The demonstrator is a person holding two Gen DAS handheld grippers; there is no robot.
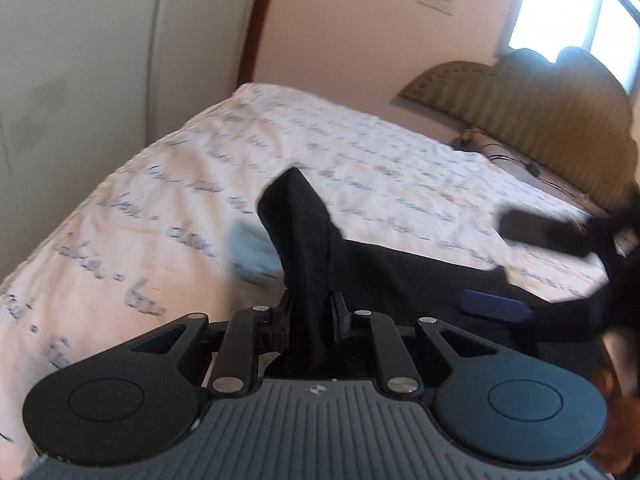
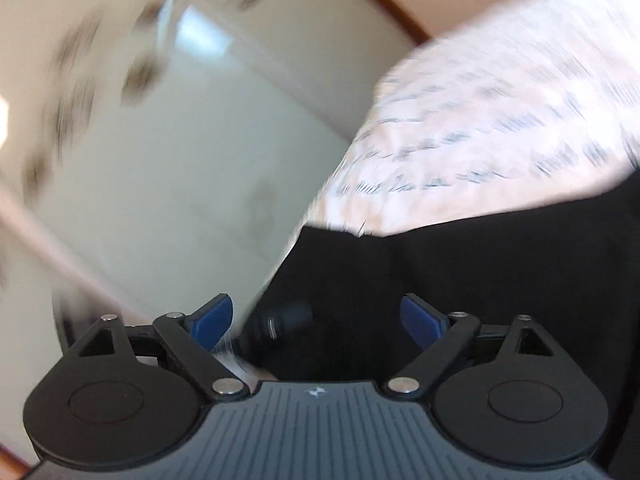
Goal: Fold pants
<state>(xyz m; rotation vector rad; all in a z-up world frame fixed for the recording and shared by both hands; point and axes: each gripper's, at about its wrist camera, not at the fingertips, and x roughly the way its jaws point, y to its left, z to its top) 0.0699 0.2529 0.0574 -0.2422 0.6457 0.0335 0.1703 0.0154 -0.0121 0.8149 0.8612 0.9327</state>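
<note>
Your left gripper [image 1: 310, 308] clamps the black pants [image 1: 304, 232], bunched upright over the bed [image 1: 160, 184]; right gripper [image 2: 318, 318] gapes empty.

Bright window [image 1: 576, 12] glare, heavy motion blur, fisheye-bent edges.
</note>
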